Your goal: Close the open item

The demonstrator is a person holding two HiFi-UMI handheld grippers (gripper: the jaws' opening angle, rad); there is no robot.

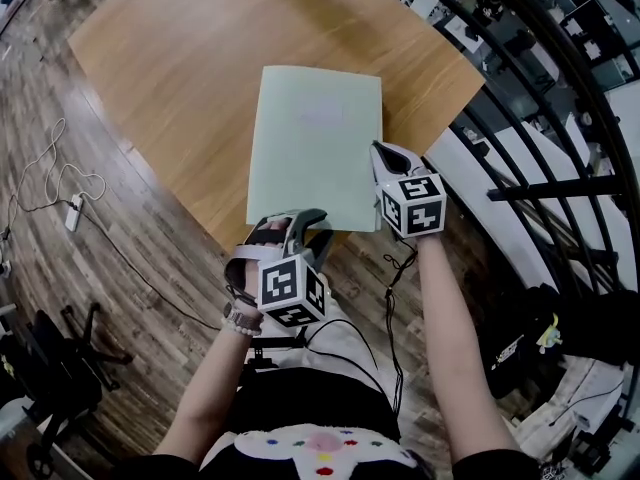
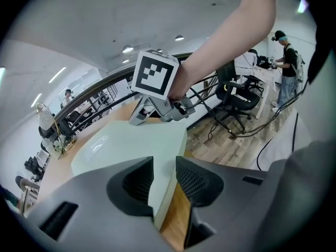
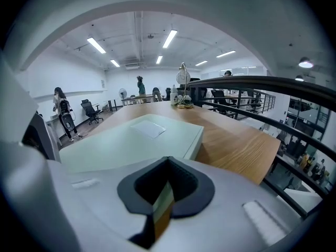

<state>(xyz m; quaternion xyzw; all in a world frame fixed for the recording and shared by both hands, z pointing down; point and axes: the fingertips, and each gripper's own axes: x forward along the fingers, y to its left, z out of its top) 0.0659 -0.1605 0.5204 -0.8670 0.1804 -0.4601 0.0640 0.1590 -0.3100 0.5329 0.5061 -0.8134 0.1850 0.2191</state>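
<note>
While the pale green box (image 1: pixel 315 143) lies flat on the wooden table (image 1: pixel 170 58), lid down and its near short edge reaching the table's near edge, both grippers sit at that near end. The left gripper (image 1: pixel 312 224) is at the near left corner, tilted down, with its jaws partly apart. The box's edge stands in the gap between them, and the pads do not look pressed on it. The right gripper (image 1: pixel 383 155) rests at the box's right side, close to the near right corner. Its jaws are drawn together with nothing between them, and only a sliver of box and table shows past their tips. A faint lighter patch (image 3: pixel 148 128) marks the lid's top. Beyond the table's right edge runs a dark railing (image 1: pixel 520 98), and a white cable (image 1: pixel 50 178) trails over the wooden floor (image 1: pixel 130 238) to the left.
</note>
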